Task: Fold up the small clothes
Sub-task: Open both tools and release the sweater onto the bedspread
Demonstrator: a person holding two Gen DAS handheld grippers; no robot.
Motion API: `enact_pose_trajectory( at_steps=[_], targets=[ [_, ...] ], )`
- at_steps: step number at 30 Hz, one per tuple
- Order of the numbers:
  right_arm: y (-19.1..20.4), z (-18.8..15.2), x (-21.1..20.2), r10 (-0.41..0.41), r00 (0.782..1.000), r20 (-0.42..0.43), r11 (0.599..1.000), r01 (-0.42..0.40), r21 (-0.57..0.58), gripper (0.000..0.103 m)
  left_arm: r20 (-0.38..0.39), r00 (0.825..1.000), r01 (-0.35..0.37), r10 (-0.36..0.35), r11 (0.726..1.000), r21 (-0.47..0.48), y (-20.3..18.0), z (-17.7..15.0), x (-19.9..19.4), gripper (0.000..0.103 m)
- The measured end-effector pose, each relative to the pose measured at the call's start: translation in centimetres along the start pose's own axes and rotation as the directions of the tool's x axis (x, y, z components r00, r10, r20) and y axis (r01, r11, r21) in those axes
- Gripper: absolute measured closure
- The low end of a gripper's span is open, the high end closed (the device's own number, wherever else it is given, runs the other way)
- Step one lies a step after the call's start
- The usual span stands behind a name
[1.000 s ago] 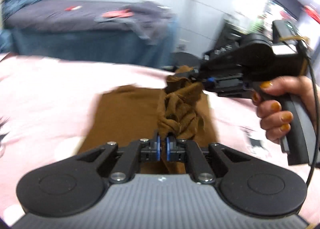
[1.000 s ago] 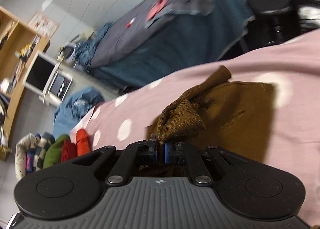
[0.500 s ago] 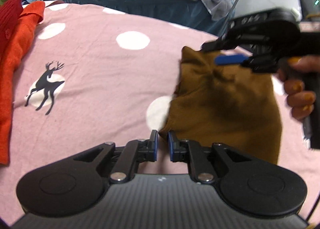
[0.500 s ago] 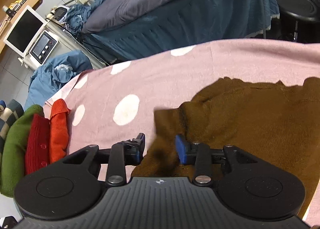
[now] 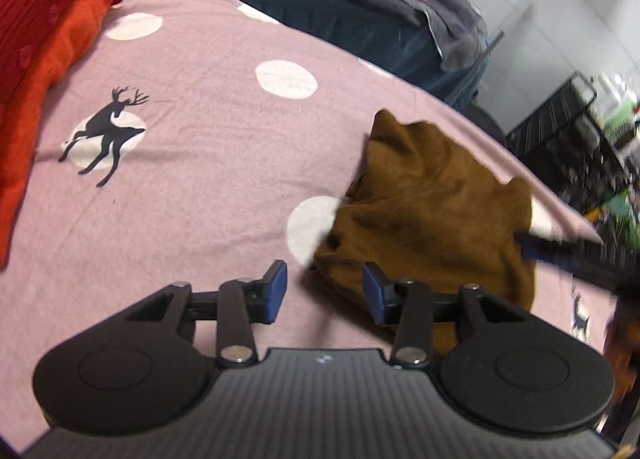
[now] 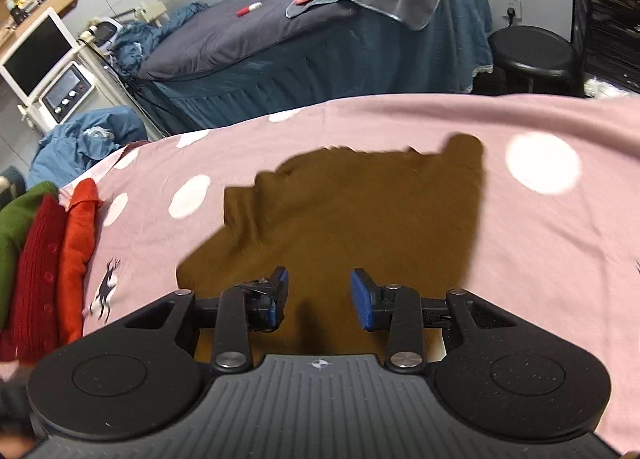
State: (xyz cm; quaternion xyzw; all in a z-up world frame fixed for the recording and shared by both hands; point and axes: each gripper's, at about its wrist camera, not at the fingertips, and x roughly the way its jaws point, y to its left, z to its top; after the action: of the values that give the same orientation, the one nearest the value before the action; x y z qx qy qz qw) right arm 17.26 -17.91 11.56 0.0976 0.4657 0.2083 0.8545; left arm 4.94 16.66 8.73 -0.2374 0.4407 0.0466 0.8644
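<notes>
A brown knit garment [image 5: 432,219] lies folded and a little rumpled on the pink spotted sheet [image 5: 208,163]. My left gripper [image 5: 323,291] is open and empty, just above the garment's near left corner. My right gripper [image 6: 318,295] is open and empty, hovering over the near edge of the same garment [image 6: 352,215]. The right gripper also shows blurred at the right edge of the left wrist view [image 5: 576,255].
A pile of orange, red and green knitwear [image 6: 44,259] lies at the left edge of the sheet [image 6: 540,259]; it also shows in the left wrist view [image 5: 48,43]. Beyond the sheet stand a dark blue bed [image 6: 320,43], a black stool [image 6: 532,55] and a monitor stand [image 6: 44,71].
Both grippers were shut on the bunched brown garment a second ago. They laid it down, opened, and have drawn back; the garment now lies flat on the sheet.
</notes>
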Motion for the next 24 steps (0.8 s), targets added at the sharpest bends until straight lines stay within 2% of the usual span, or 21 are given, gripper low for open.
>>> enact_pose_trajectory(
  at_steps=[3, 6, 9, 11, 13, 17, 18, 19, 20, 21, 24],
  targets=[
    [0.2, -2.1, -0.9, -0.011, 1.0, -0.025, 0.995, 0.009, -0.1, 0.044, 0.023, 1.0, 0.007, -0.008, 0.999, 0.042, -1.5, -0.6, -0.4, 0.062],
    [1.3, -4.5, -1.3, -0.035, 0.998, -0.044, 0.966, 0.022, -0.258, 0.046, -0.001, 0.999, 0.036, -0.036, 0.992, 0.124, -3.5, -0.8, 0.4, 0.062],
    [2.0, -6.5, -1.2, -0.12, 0.991, -0.06, 0.93, 0.091, -0.357, 0.047, -0.012, 1.0, 0.021, -0.019, 0.979, 0.204, -5.2, -0.7, 1.7, 0.062],
    [1.8, -7.5, -1.1, -0.121, 0.989, -0.09, 0.929, 0.08, -0.362, 0.047, -0.036, 0.999, -0.011, 0.02, 0.975, 0.221, -5.4, -0.7, 3.2, 0.061],
    [1.2, -8.2, -0.7, -0.141, 0.981, -0.13, 0.932, 0.087, -0.351, 0.047, -0.079, 0.995, -0.046, 0.065, 0.974, 0.222, -5.0, -0.7, 4.9, 0.055],
    [0.2, -8.3, -0.9, -0.126, 0.98, -0.154, 0.946, 0.073, -0.315, 0.043, -0.086, 0.994, -0.034, 0.063, 0.95, 0.309, -5.1, -1.1, 5.3, 0.053],
    [0.1, -8.1, -0.9, -0.125, 0.979, -0.159, 0.949, 0.072, -0.305, 0.041, -0.091, 0.994, -0.03, 0.061, 0.95, 0.31, -5.2, -1.1, 5.0, 0.051],
    [-0.1, -7.9, -1.0, -0.125, 0.979, -0.162, 0.953, 0.073, -0.296, 0.039, -0.099, 0.994, -0.024, 0.055, 0.956, 0.293, -5.0, -1.1, 4.7, 0.045],
    [-0.2, -7.8, -1.1, -0.125, 0.979, -0.164, 0.955, 0.074, -0.286, 0.031, -0.105, 0.993, -0.019, 0.048, 0.964, 0.264, -4.8, -1.1, 4.2, 0.038],
    [-0.3, -7.6, -1.2, -0.127, 0.978, -0.165, 0.957, 0.078, -0.279, 0.023, -0.105, 0.994, -0.015, 0.04, 0.974, 0.226, -4.5, -1.1, 3.6, 0.035],
    [-0.6, -7.4, -1.7, -0.136, 0.979, -0.152, 0.96, 0.093, -0.264, 0.022, -0.083, 0.996, 0.032, -0.023, 0.993, 0.112, -3.3, -1.5, 1.6, 0.02]
  ],
)
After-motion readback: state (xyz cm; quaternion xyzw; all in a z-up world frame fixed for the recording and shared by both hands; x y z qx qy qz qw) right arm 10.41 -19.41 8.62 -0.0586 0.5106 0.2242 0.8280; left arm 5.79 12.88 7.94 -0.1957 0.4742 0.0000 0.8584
